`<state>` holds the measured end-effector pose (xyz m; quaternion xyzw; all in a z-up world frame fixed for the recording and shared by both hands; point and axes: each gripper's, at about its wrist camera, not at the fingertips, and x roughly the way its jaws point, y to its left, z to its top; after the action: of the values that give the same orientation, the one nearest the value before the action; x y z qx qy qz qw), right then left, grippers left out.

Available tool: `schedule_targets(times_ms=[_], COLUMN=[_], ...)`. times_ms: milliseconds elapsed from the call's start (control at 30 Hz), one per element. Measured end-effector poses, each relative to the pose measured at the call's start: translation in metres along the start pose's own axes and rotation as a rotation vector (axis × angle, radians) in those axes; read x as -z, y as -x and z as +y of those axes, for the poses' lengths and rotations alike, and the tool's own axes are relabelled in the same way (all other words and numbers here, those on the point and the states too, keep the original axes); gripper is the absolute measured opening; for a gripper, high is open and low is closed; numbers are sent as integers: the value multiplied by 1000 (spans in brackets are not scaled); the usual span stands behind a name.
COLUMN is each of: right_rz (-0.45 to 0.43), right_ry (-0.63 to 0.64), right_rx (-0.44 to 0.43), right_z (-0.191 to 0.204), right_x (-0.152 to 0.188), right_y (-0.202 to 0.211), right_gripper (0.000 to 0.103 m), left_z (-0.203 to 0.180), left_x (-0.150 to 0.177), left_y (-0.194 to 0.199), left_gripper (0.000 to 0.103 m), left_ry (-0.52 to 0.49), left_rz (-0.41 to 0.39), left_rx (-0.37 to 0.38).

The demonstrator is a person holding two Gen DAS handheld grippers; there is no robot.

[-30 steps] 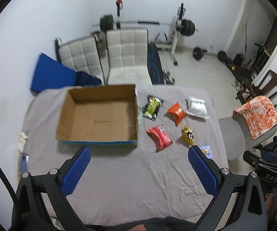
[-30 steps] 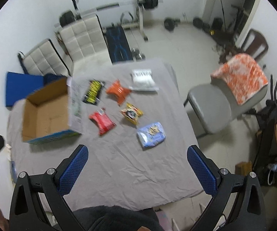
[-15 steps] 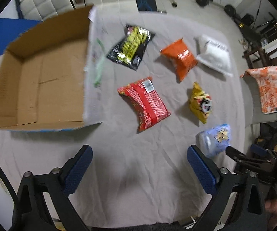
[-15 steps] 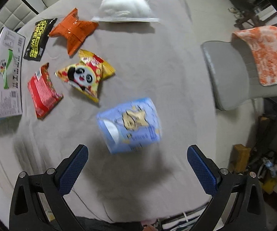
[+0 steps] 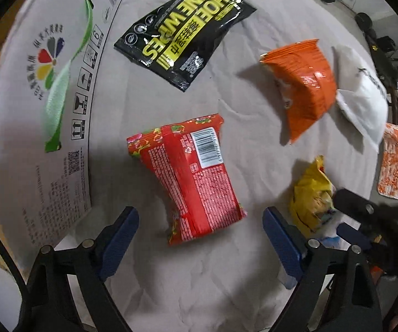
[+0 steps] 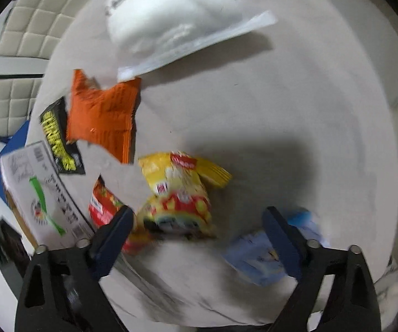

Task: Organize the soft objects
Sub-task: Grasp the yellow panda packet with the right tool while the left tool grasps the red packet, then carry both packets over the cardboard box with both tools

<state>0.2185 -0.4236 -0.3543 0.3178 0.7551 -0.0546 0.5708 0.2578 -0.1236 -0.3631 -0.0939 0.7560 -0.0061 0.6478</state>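
Note:
Soft snack packs lie on a grey cloth table. My left gripper (image 5: 199,224) is open, low over the red pack (image 5: 193,182), whose near end lies between my fingers. Beyond it are the black-and-yellow pack (image 5: 185,27), the orange pack (image 5: 304,80), the white pack (image 5: 362,94) and the yellow pack (image 5: 312,193). My right gripper (image 6: 196,224) is open, low over the table, with the yellow pack (image 6: 179,193) between its fingers and the blue pack (image 6: 257,257) behind its right finger (image 6: 282,235). The right view is blurred.
An open cardboard box, its printed white side (image 5: 47,96) facing me, stands at the left; it also shows in the right wrist view (image 6: 41,193). The other gripper's black body (image 5: 370,215) is at the right. White padded chairs (image 6: 33,22) stand beyond the table.
Both grippers have dropped from high above the table to just over the packs. The left one came down on the red pack, the right one moved from the blue pack toward the yellow one.

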Motion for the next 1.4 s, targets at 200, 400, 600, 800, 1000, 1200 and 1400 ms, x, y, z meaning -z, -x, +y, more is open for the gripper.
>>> schedule_targets(times_ms=[200, 400, 600, 800, 1000, 1200, 1400], right_rz=[118, -26, -35, -35, -52, -53, -21], right_ry=[39, 345, 391, 364, 376, 339, 275], right_rx=[24, 342, 339, 304, 332, 293, 254], right_z=[13, 37, 35, 21, 33, 16, 2], right_x=[-4, 16, 21, 21, 29, 39, 30], right_y=[-32, -13, -19, -14, -16, 7, 11], right_gripper=[55, 52, 53, 53, 53, 68, 68], left_z=[6, -2, -16, -40, -71, -39, 6], left_x=[0, -5, -21, -11, 12, -12, -3], left_y=[-11, -28, -53, -42, -44, -57, -75], left_gripper=[91, 91, 81, 49, 49, 61, 63], left_ry=[23, 11, -32, -163, -336, -148, -36], left_rz=[23, 61, 75, 22, -22, 71, 78], left_rx=[-17, 0, -35, -105, -208, -84, 3])
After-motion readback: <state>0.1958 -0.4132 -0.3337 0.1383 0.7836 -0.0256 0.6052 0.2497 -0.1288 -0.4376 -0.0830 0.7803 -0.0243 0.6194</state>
